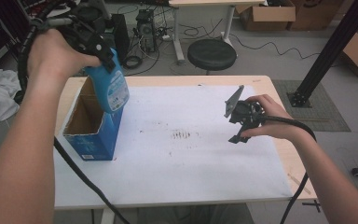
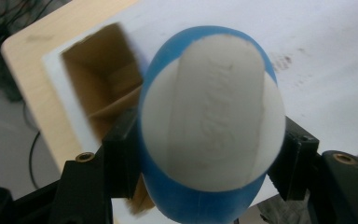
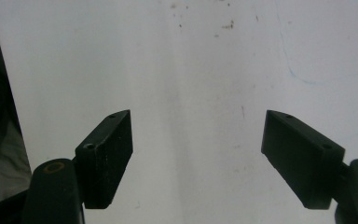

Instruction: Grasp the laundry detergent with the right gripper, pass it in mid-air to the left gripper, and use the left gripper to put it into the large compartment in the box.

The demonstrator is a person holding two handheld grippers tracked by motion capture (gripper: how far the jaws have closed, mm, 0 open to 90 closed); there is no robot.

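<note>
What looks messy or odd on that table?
The white table cover carries dark smudges near its middle, like scuffs or old stains. Nothing looks spilled. The blue bottle hangs tilted in the left tool above the open box.

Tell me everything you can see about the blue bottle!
The blue plastic bottle has a white oval cap with raised lettering that is too blurred to read, and a printed label on its side. The left hand-held gripper clamps it near the cap end, one black jaw on each side. It hangs in the air, cap up and bottom tilted down, just above the rim of the open blue cardboard box standing on the white table cover.
</note>
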